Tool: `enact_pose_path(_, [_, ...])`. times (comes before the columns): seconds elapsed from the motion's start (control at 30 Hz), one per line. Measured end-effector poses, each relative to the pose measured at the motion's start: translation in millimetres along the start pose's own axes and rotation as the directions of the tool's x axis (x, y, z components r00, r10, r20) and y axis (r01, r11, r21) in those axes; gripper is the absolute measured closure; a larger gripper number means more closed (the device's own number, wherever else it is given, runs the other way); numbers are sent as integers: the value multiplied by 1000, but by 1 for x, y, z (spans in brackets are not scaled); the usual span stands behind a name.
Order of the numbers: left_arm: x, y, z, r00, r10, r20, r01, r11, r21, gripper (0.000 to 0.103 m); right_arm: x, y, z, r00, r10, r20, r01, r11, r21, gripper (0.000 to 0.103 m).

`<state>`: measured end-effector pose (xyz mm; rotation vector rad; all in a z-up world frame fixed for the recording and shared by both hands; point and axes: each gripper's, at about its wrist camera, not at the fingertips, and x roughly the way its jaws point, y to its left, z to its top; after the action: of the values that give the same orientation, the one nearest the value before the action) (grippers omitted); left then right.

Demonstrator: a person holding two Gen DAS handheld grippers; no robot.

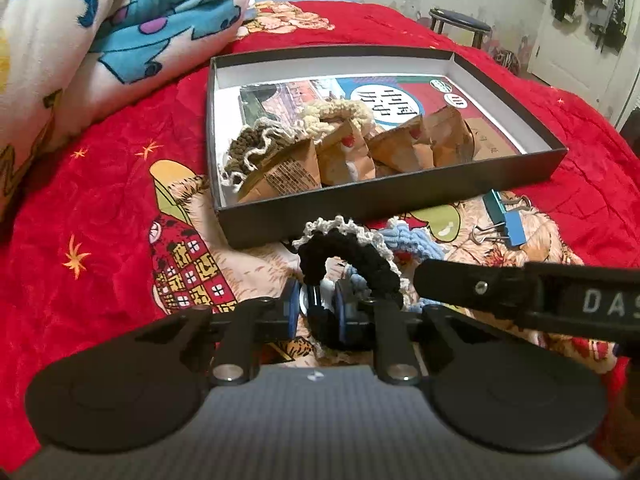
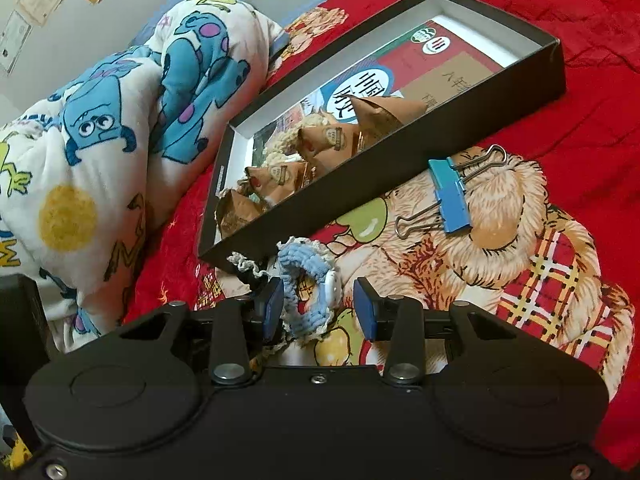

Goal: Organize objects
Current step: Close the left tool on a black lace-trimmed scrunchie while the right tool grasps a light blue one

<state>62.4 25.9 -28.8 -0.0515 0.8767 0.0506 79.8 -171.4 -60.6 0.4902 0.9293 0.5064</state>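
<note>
A black shallow box (image 1: pixel 360 204) (image 2: pixel 400 168) lies on the red bedspread. It holds a booklet, several brown paper packets (image 1: pixel 400 148) and two crocheted scrunchies (image 1: pixel 256 148). My left gripper (image 1: pixel 318 306) is shut on a black scrunchie with a cream edge (image 1: pixel 352 252), just before the box's near wall. A blue scrunchie (image 2: pixel 304 280) (image 1: pixel 412 240) lies beside it. My right gripper (image 2: pixel 320 308) is open, with its pads on either side of the blue scrunchie. The right gripper's finger (image 1: pixel 520 292) crosses the left wrist view.
Two blue binder clips (image 2: pixel 452 196) (image 1: pixel 504 220) lie on the bedspread right of the scrunchies. A folded cartoon blanket (image 1: pixel 100 40) (image 2: pixel 120 140) is piled at the left. A stool (image 1: pixel 460 24) and a door stand beyond the bed.
</note>
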Motion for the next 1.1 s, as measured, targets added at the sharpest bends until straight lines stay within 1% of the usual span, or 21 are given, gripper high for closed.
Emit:
enact_pose_path(0.1, [-8, 0, 1, 999, 22, 26, -22, 1000, 13, 81, 0, 0, -1, 1000, 2, 2, -2, 1000, 5, 64])
enact_pose_path(0.17, [-11, -2, 1, 998, 53, 41, -55, 998, 28, 81, 3, 0, -1, 1000, 7, 0, -7, 1000, 7, 64])
enact_pose_path(0.3, [-8, -2, 2, 994, 103, 37, -105, 994, 42, 81, 6, 0, -3, 1000, 11, 5, -11, 1000, 6, 64])
enact_pose_path(0.4, [-5, -3, 3, 993, 115, 33, -116, 992, 43, 81, 8, -1, -5, 1000, 7, 18, -7, 1000, 2, 64])
enact_pose_path(0.5, [-2, -3, 3, 993, 119, 22, -120, 992, 40, 80, 12, -3, -4, 1000, 11, 10, -12, 1000, 18, 65])
enact_pose_path(0.6, [4, -12, 3, 992, 129, 10, -130, 989, 73, 80, 14, 0, -4, 1000, -5, 12, 5, 1000, 6, 68])
enact_pose_path(0.7, [4, -21, 2, 989, 146, 25, -148, 982, 119, 80, 13, 1, -5, 1000, -21, 15, 21, 1000, 2, 74])
enact_pose_path(0.9, [2, -27, -1, 989, 143, 43, -148, 981, 126, 80, 11, -1, -6, 1000, -25, 8, 25, 1000, 20, 79])
enact_pose_path(1.0, [3, -33, 0, 987, 153, 55, -160, 975, 152, 81, 11, -1, -6, 999, -38, 9, 38, 999, 19, 84])
enact_pose_path(1.1, [3, -36, 0, 988, 143, 65, -152, 975, 163, 81, 10, -3, -6, 999, -39, 10, 39, 999, 29, 87])
